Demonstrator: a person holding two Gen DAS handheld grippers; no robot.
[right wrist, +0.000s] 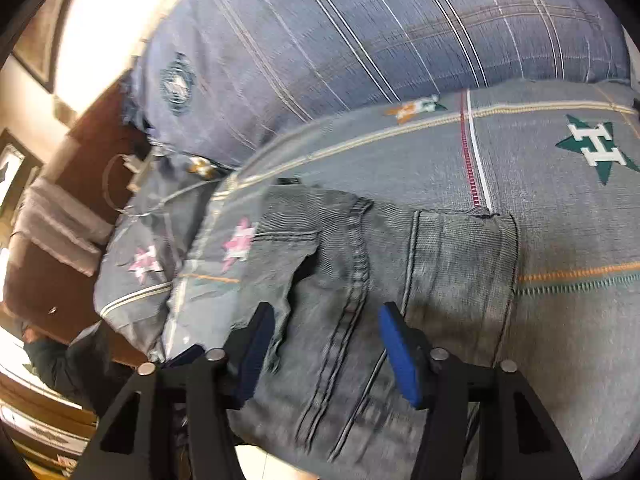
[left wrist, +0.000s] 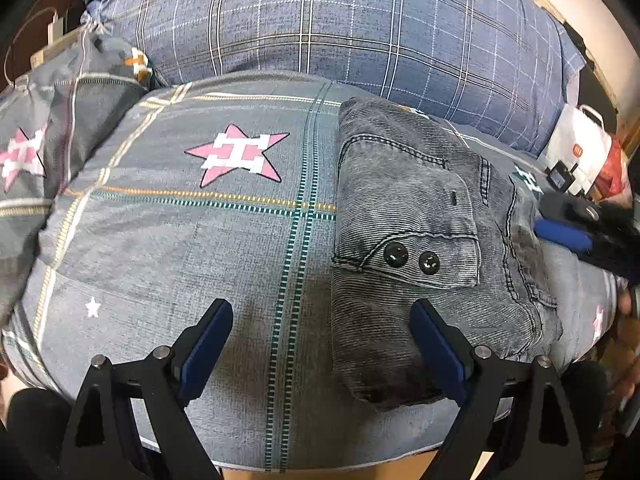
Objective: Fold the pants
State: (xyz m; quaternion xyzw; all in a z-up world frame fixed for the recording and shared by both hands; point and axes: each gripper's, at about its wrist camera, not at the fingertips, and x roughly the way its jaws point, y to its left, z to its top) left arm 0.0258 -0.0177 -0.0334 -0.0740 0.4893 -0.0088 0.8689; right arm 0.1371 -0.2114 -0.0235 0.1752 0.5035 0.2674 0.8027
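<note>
Two grippers in play, both w/ jaws apart and nothing clamped. Left gripper (left wrist: 322, 350): jaws wide, hovering over the bed (left wrist: 160, 240); its right-hand finger sits above the near left edge of the folded jeans (left wrist: 420, 240), the other finger over bare bedsheet. Right gripper (right wrist: 326, 354): jaws at mid width, astride the jeans' double-stitched seam (right wrist: 352, 280); pads not pressing fabric. In the left wrist view it shows at the pkg's far right edge (left wrist: 568, 232).

Jeans location: on the star-print bedsheet, in front of the plaid pillow (left wrist: 320, 32), folded into a compact rectangle w/ the two-button pocket flap (left wrist: 412, 258) on top. Long axis runs away from the left cam, i.e. near-to-far.

Key relation: pkg lies fwd and right of the left jaws, directly under the right jaws. Right hand is nearer. Judgement: fold approx. complete; any remaining step is likely a tidy or a final fold along that axis, approach from the right side.
</note>
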